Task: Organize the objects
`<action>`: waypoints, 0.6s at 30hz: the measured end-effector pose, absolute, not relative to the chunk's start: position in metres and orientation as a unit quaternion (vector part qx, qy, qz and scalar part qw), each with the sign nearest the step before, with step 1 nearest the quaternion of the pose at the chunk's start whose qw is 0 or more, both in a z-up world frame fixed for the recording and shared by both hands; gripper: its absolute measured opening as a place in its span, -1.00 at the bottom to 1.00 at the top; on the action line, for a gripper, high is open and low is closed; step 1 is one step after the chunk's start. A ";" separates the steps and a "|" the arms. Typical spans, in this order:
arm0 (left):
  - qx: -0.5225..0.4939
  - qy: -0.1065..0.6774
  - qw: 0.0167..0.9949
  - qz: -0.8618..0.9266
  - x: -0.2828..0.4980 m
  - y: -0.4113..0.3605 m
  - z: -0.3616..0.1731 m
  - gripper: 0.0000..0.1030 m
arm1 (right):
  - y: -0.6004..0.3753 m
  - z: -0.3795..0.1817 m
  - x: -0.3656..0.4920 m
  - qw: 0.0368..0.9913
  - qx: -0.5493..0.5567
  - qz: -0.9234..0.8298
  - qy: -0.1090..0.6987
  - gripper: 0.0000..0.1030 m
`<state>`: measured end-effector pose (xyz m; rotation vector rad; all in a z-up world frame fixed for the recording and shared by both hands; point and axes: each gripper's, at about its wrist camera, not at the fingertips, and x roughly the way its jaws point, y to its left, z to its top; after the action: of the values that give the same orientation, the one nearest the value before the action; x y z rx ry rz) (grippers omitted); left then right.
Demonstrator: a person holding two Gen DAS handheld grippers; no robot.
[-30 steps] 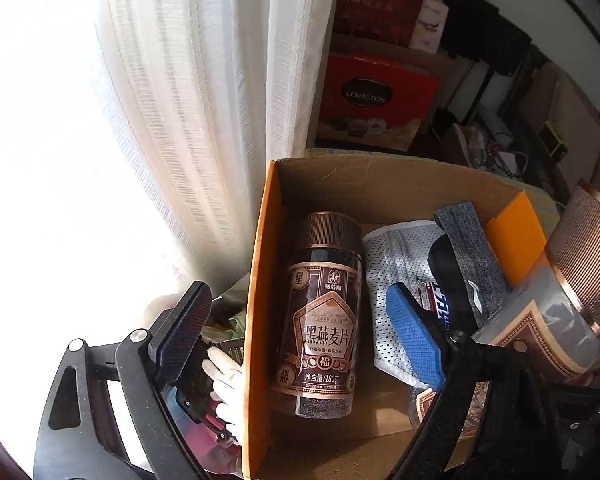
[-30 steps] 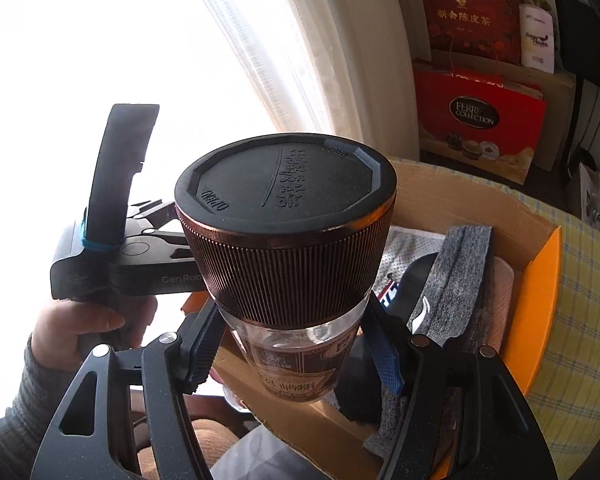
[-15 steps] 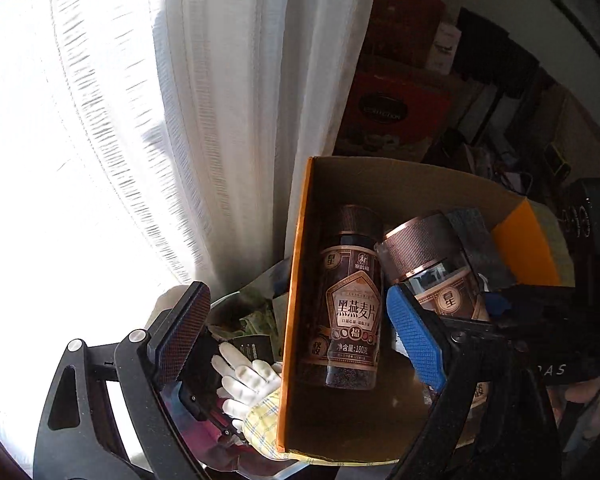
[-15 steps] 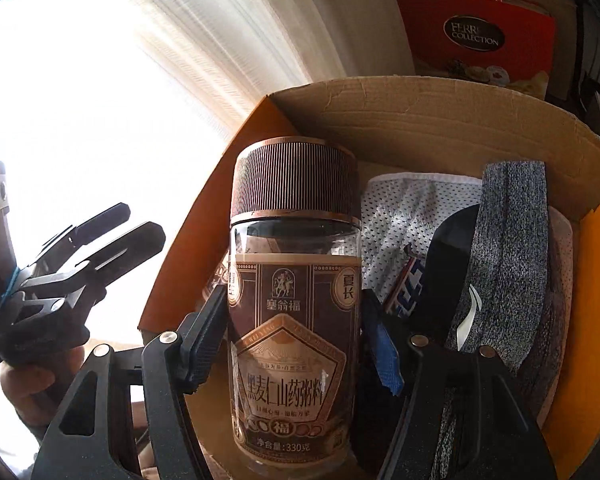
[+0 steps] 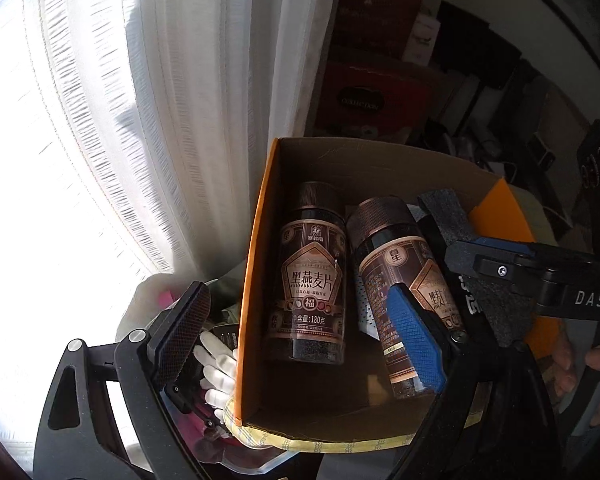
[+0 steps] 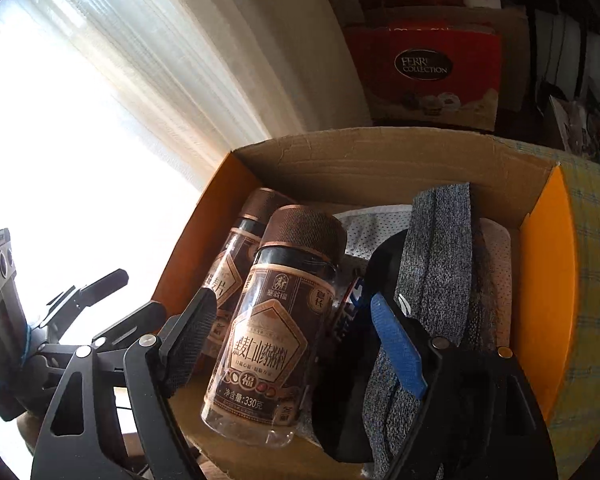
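Observation:
A cardboard box (image 5: 256,264) with orange outer sides holds two brown-capped glass jars. The small jar (image 5: 312,280) stands against the left wall. The larger jar (image 6: 268,340) leans beside it, seen in the left wrist view as the larger jar (image 5: 400,280). My right gripper (image 6: 292,304) straddles the larger jar with its jaws opening; both pads stand clear of the glass. My left gripper (image 5: 296,296) is open and empty, one finger outside the box's left wall and the blue one inside. In the right wrist view the left gripper (image 6: 80,300) hangs just outside the box.
Grey knit fabric (image 6: 440,260) and white mesh cloth (image 6: 364,224) fill the box's right half. A white curtain (image 5: 160,120) hangs to the left. A red gift bag (image 6: 424,68) stands behind. White glove fingers (image 5: 216,364) lie outside the left wall. Checked cloth (image 6: 592,280) lies under the box.
My right gripper lowered the larger jar into the box beside the small jar, then its jaws came off it. The left gripper drifted back and left, still open.

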<state>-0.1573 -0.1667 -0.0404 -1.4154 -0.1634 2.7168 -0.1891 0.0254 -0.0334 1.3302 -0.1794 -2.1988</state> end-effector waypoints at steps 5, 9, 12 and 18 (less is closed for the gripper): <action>-0.448 -0.055 0.051 0.891 -0.150 -0.151 -0.033 0.97 | 0.044 -0.009 -0.166 0.269 0.454 -0.849 -0.016 0.58; -0.448 -0.055 0.062 0.890 -0.144 -0.138 -0.030 0.97 | 0.063 -0.001 -0.146 0.251 0.436 -0.864 0.006 0.58; -0.444 -0.053 0.062 0.892 -0.142 -0.126 -0.026 0.98 | 0.074 0.001 -0.140 0.235 0.426 -0.873 0.017 0.61; -0.434 -0.030 0.059 0.898 -0.129 -0.106 -0.021 0.99 | 0.093 0.005 -0.119 0.205 0.404 -0.891 0.024 0.68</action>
<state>-0.1290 -0.1065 -0.0211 -1.3157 -0.0911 2.7203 -0.1194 0.0934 0.0046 1.1270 0.0669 -2.4850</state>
